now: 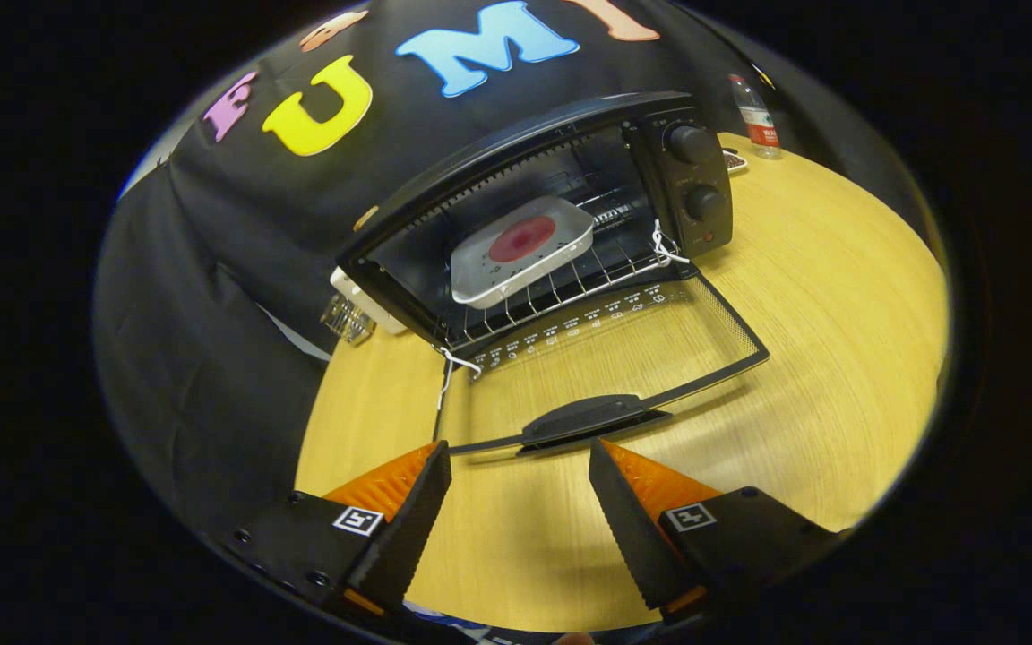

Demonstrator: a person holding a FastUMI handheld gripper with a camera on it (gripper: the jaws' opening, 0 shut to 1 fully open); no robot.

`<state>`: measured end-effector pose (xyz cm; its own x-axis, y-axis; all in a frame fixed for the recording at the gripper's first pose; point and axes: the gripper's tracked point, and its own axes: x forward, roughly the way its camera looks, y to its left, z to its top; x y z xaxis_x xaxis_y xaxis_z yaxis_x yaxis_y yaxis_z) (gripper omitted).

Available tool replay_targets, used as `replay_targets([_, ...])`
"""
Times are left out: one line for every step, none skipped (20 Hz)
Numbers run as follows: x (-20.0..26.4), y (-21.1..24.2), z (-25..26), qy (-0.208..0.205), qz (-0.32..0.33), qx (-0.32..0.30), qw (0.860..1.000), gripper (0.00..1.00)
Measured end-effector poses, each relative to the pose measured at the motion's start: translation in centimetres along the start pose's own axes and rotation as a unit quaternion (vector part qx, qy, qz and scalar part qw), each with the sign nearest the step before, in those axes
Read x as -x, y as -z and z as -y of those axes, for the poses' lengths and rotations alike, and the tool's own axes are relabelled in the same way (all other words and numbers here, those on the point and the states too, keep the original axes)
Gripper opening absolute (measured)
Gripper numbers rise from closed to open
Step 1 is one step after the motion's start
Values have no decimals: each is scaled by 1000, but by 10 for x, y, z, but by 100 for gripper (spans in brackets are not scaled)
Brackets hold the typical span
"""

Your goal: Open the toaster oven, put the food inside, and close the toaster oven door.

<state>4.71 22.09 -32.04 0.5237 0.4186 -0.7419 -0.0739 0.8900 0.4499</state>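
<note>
A black toaster oven [686,184] stands on the wooden table [838,358], beyond my fingers. Its glass door [606,358] lies folded down flat toward me, with the dark handle [592,419] just ahead of my fingertips. Inside, on the wire rack [552,291], rests a white tray [520,251] holding a round red piece of food [522,238]. My gripper [520,461] hovers open above the table, a little short of the door handle, with nothing between its fingers.
A plastic bottle [756,116] stands at the table's far edge behind the oven, with a small flat item [735,161] beside it. A white box [364,300] and a clear object [348,320] sit by the oven's left side. Black cloth hangs behind and to the left.
</note>
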Motion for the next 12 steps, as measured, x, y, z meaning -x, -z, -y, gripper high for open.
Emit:
replay_targets([-3,4,5,13,-7,17,1000,98])
replay_targets([-5,8,11,25,-17,35,999,98])
replay_targets([-7,12,16,35,-26,50,998,98])
replay_targets([-10,15,22,47,-37,70,996,98])
replay_targets([-13,17,27,58,-46,86,993,98])
replay_targets([-16,19,31,69,-51,104,991,98])
replay_targets([-18,19,34,76,-55,116,989,98])
replay_targets([-20,19,38,85,-58,129,986,98])
replay_targets([-23,24,37,93,-60,140,984,98])
replay_targets([-28,24,38,97,-63,149,982,98])
replay_targets([-32,25,40,104,-65,155,980,98])
replay_targets([-35,23,42,112,-67,158,979,98])
